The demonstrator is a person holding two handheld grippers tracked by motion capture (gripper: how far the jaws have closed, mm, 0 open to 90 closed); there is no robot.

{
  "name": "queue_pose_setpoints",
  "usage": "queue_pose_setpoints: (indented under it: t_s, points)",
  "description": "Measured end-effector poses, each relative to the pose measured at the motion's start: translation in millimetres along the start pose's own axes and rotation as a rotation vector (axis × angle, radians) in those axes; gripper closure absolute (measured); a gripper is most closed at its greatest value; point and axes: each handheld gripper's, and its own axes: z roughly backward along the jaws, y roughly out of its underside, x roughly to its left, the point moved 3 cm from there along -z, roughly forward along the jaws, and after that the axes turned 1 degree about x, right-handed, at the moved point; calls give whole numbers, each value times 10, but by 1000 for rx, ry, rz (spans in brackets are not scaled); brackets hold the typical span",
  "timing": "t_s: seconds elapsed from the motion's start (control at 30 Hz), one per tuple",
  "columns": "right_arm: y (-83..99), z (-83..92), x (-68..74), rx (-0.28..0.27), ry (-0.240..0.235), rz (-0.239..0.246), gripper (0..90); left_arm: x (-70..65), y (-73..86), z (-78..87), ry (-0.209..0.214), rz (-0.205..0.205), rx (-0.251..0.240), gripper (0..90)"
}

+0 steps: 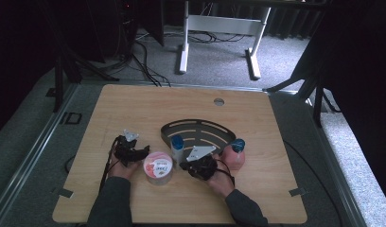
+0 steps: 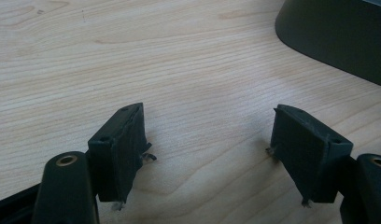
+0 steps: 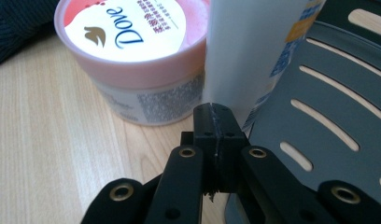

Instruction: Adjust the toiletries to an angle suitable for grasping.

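Right gripper (image 3: 215, 122): jaws fully closed, pads pressed together, nothing between them. Tips sit right against the base of the white cylindrical bottle with the blue cap (image 1: 177, 147), which stands upright at the near-left edge of the dark slotted fan-shaped tray (image 1: 200, 126). From the right gripper view I can't tell if the tips actually touch the bottle or stop just short. My read: closed jaws at the base look like a push or nudge setup, not a grasp, probably to slide the bottle further onto the tray.

Left gripper (image 2: 209, 135): jaws wide apart, holding nothing, bare light wood table (image 1: 134, 104) between the pads. It sits left of the round pink-lidded Dove tub (image 1: 158, 167), idle; likely parked out of the way or ready to take the tub.

Pink bottle with teal cap (image 1: 234, 155) stands just right of the right gripper, at the tray's near-right corner, untouched.

View differences:
- High view gives the layout: tub, white bottle, pink bottle in a row across the near side of the tray, tub just left of the white bottle.
- Right gripper view shows the closed pads and the tub's label; high view is too coarse for either.
- Left gripper view shows the empty gap, plus the tray's wall at far right.
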Motion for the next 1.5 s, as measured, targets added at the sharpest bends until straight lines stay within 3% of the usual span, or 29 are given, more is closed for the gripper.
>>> queue_pose_setpoints:
  t_s: [0.63,1.2,1.5]
  points:
    - [-127,-207,-95,-6,14,-3,900,-4,-3,-5,1,1,-2,268]
    - [-270,-309,-213,-40,26,-53,900,-3,-5,-5,2,-2,0,268]
    - [-376,-385,-227,-44,38,-52,900,-3,-5,-6,2,-2,0,267]
